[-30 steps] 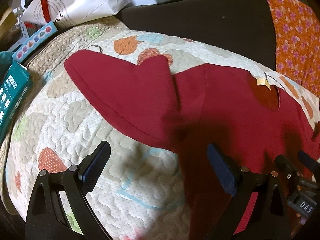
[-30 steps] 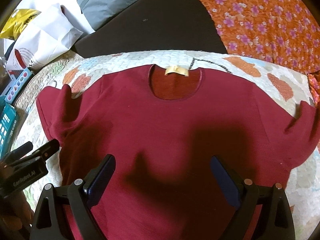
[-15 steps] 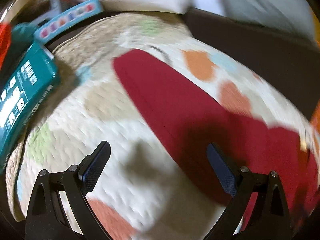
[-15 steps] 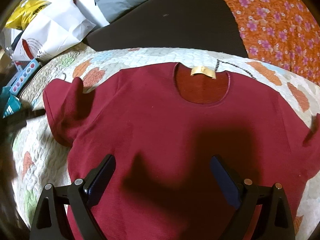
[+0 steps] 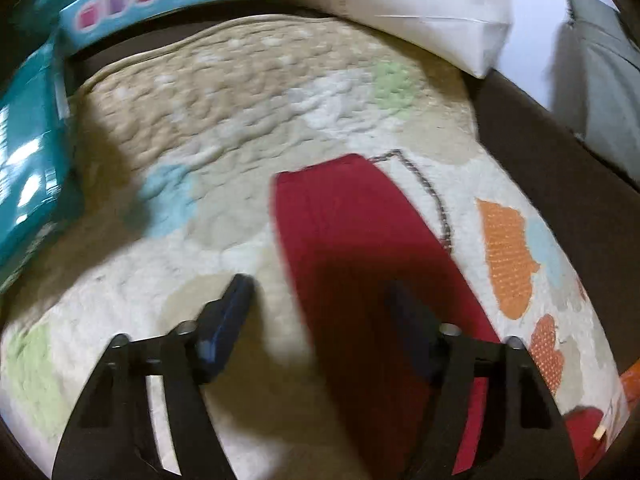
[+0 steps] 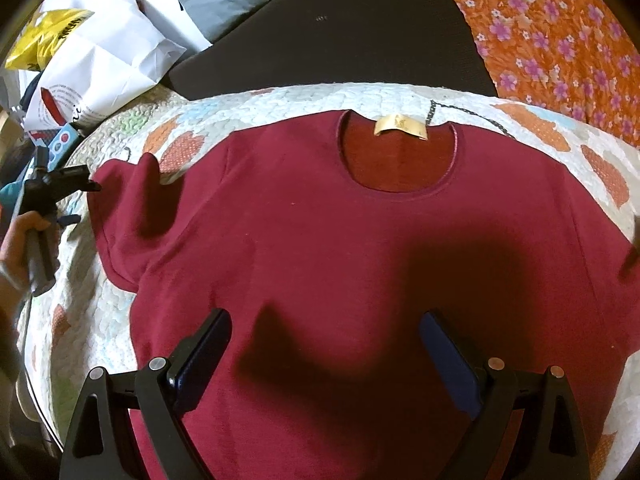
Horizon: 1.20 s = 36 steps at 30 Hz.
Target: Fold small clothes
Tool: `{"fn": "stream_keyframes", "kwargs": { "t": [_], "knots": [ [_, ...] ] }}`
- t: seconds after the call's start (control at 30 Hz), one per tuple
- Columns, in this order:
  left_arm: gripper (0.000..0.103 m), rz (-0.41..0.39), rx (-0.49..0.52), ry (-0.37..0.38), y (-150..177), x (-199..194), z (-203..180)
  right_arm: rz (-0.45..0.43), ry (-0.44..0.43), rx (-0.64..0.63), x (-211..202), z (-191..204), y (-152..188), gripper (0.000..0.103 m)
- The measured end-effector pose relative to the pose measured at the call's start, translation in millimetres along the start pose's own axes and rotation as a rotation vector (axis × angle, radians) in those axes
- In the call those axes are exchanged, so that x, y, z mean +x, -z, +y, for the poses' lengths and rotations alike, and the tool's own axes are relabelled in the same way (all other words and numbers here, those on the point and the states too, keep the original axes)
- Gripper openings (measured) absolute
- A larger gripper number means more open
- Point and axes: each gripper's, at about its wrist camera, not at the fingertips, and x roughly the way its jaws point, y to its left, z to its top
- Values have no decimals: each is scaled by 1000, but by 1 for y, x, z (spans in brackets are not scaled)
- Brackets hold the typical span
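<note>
Your right claw [image 6: 320, 364] hangs spread and empty just above the lower body of the maroon shirt [image 6: 340, 248], which lies flat, face up, on the quilt [image 6: 280, 100], neckline [image 6: 400, 160] away from you. Farther left, your left claw [image 5: 320, 312] is spread too, straddling the near edge of the left sleeve [image 5: 348, 232], so the step in hand looks like taking that sleeve. Next you need to pinch its edge and carry it inward across the chest.

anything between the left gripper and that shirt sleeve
Nothing visible. The left gripper is open right at the sleeve of the red shirt, with only bare quilt around it.
</note>
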Motion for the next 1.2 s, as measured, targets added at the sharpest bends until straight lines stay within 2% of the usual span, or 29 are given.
{"fn": "stream_keyframes", "kwargs": {
  "t": [0.03,0.07,0.1,0.13,0.23,0.4,0.57,0.67,0.73,0.83,0.87,1.0,1.03,1.07,1.1,1.2],
  "knots": [
    [40,-14,23,-6,0,0,-3,1,3,-1,-1,-1,0,94],
    [27,-17,40,1,-1,0,-4,1,7,-3,-1,-2,0,94],
    [9,-3,38,41,-3,-1,-2,2,9,-3,-1,-3,0,94],
    [8,26,9,98,-5,-5,1,3,7,2,-2,-4,0,94],
    [7,27,-2,216,-7,-36,-3,-2,-3,20,-7,-9,1,94],
    [7,-43,154,419,9,-134,-39,-29,-7,43,-23,-17,0,94],
    [7,-16,262,590,47,-210,-88,-64,-22,100,-48,-32,-1,94],
    [7,31,308,715,79,-238,-123,-101,-1,126,-67,-46,-1,94],
    [7,61,343,771,100,-246,-151,-113,15,144,-77,-57,-1,94],
    [7,111,405,782,149,-243,-189,-133,59,185,-91,-83,3,94],
    [7,157,420,779,171,-231,-203,-132,71,204,-95,-92,5,94],
    [8,212,530,715,237,-197,-233,-115,72,291,-96,-127,16,95],
    [9,259,555,697,251,-186,-239,-106,64,324,-95,-135,20,95],
    [9,299,561,689,255,-180,-241,-103,55,342,-96,-140,22,95],
    [13,339,567,681,259,-177,-240,-101,37,365,-96,-146,24,95],
    [24,312,608,676,251,-193,-226,-110,11,378,-96,-150,23,95]
  ]
}}
